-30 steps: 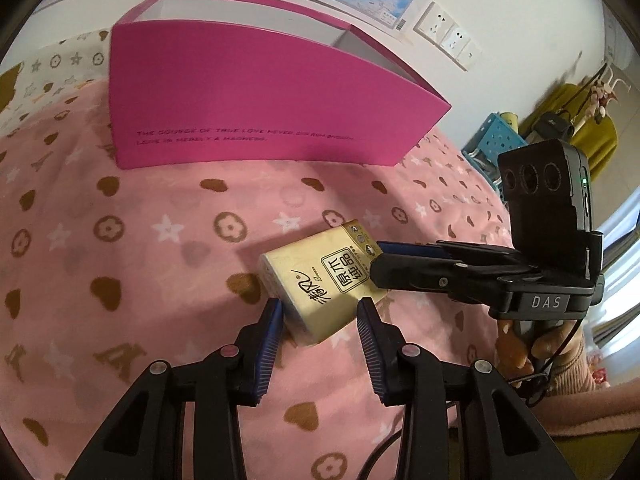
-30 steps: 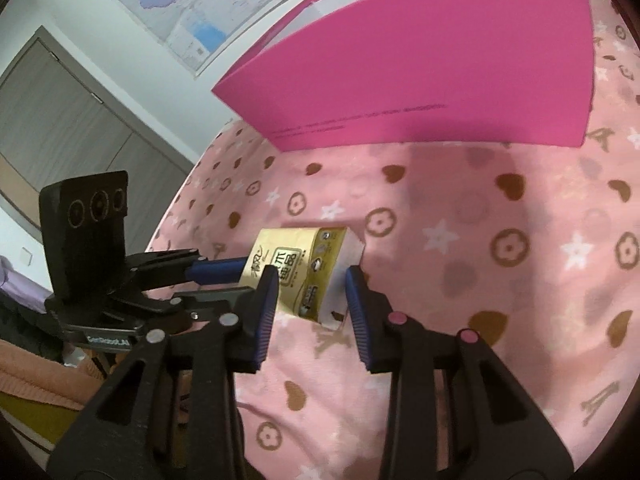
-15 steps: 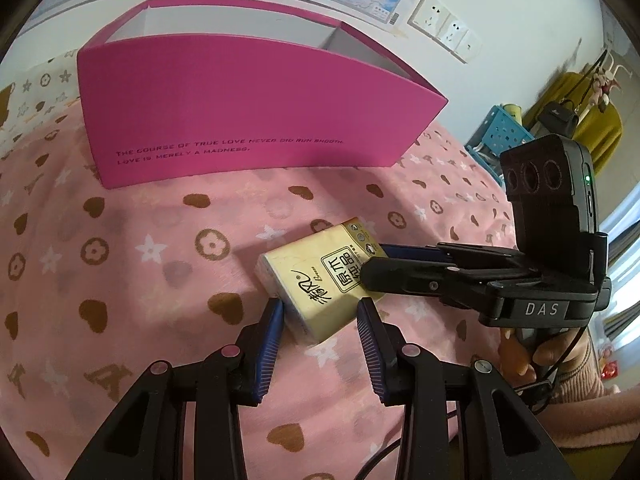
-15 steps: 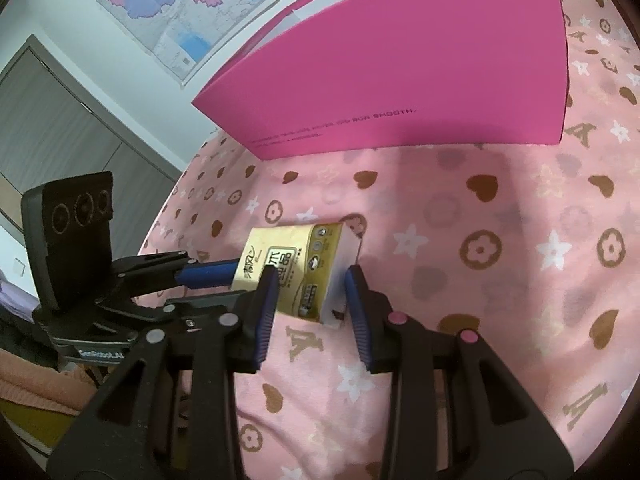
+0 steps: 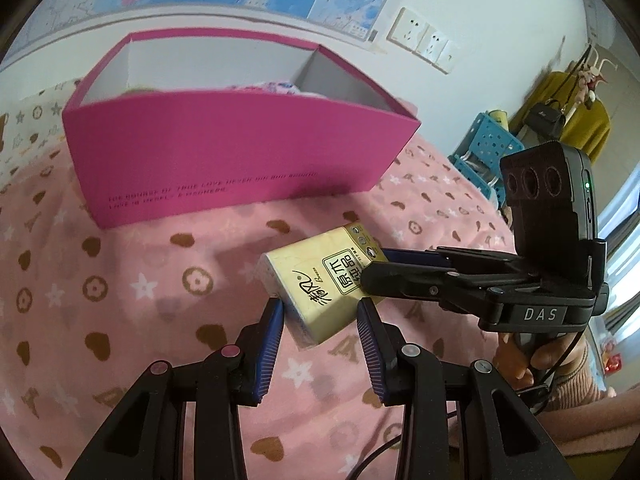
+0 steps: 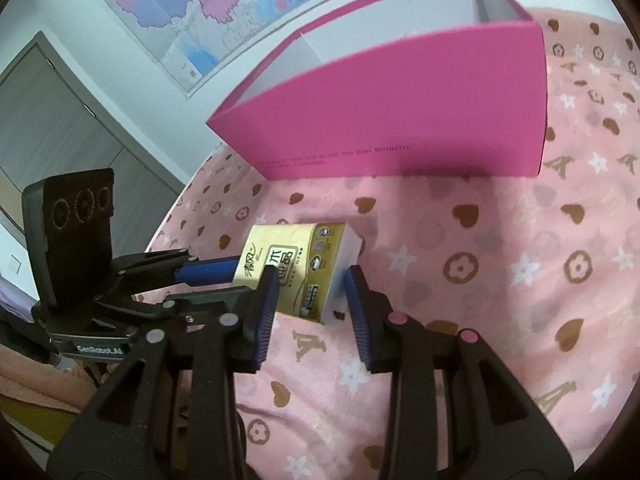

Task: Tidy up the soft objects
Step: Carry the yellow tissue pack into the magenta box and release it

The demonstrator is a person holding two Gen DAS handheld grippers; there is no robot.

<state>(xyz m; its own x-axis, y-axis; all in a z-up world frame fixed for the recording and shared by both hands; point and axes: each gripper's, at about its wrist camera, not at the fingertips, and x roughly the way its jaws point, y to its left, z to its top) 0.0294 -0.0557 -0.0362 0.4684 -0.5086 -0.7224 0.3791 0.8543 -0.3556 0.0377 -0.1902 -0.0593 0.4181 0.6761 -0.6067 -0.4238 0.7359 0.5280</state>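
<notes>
A yellow tissue pack (image 5: 316, 280) with black print hangs just above the pink blanket (image 5: 120, 280), held from two sides. My left gripper (image 5: 320, 312) is shut on its near end, blue pads pressing both sides. My right gripper (image 5: 376, 268) comes in from the right and is shut on the pack's other end. In the right wrist view the pack (image 6: 296, 256) sits between the right gripper's (image 6: 311, 280) pads, with the left gripper (image 6: 236, 280) clamping it from the left. Behind stands the open pink box (image 5: 224, 152), also seen as the pink box (image 6: 400, 120), with patterned soft items (image 5: 264, 87) showing inside.
The blanket (image 6: 520, 260) with hearts and stars covers the bed. A blue perforated crate (image 5: 486, 148) stands off the bed at the right. A hand (image 5: 536, 356) grips the right tool's handle. The wall with a map lies behind the box.
Both grippers have risen with the tissue pack still clamped between them. The pink box now sits lower in view, and its white inside shows.
</notes>
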